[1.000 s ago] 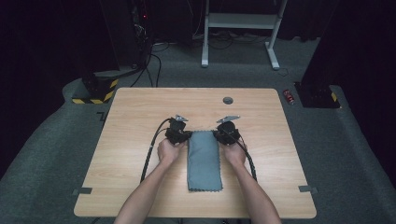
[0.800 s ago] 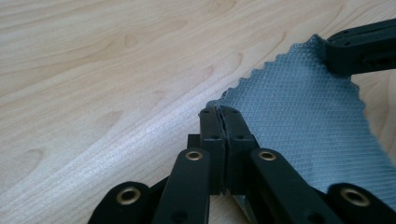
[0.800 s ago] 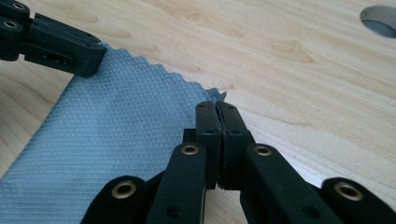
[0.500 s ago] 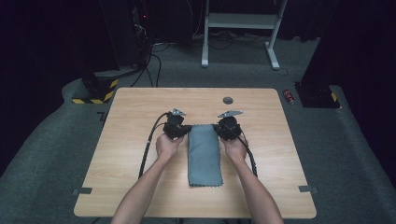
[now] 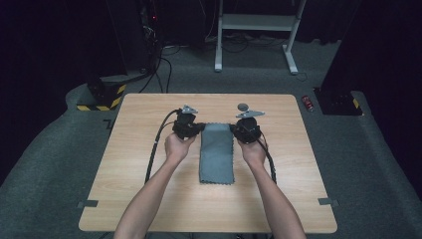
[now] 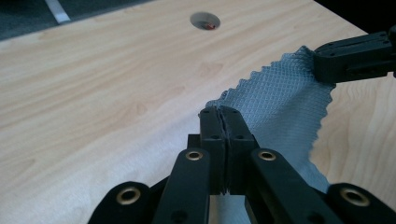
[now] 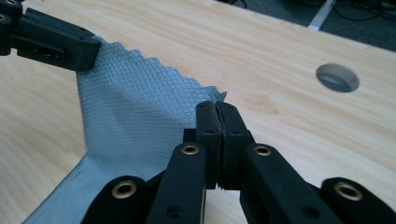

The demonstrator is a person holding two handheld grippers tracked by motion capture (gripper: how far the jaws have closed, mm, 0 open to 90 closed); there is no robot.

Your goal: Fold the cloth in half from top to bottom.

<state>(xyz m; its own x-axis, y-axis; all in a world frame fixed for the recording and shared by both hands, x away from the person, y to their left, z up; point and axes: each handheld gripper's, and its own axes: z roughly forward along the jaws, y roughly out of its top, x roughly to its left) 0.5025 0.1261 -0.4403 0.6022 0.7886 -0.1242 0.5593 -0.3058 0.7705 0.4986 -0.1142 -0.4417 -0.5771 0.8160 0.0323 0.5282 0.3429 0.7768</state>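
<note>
I've got the left gripper (image 5: 195, 130) and right gripper (image 5: 238, 132) each clamped on a far corner of the grey cloth (image 5: 217, 154); since a second ago that edge has risen off the table (image 5: 149, 199) (probably to fold it toward me).

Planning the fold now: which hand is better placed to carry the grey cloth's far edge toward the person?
Neither clearly; likely both together. The left tool and right tool are each shut on a far corner of the grey cloth, level with each other, its near end resting on the table.
</note>
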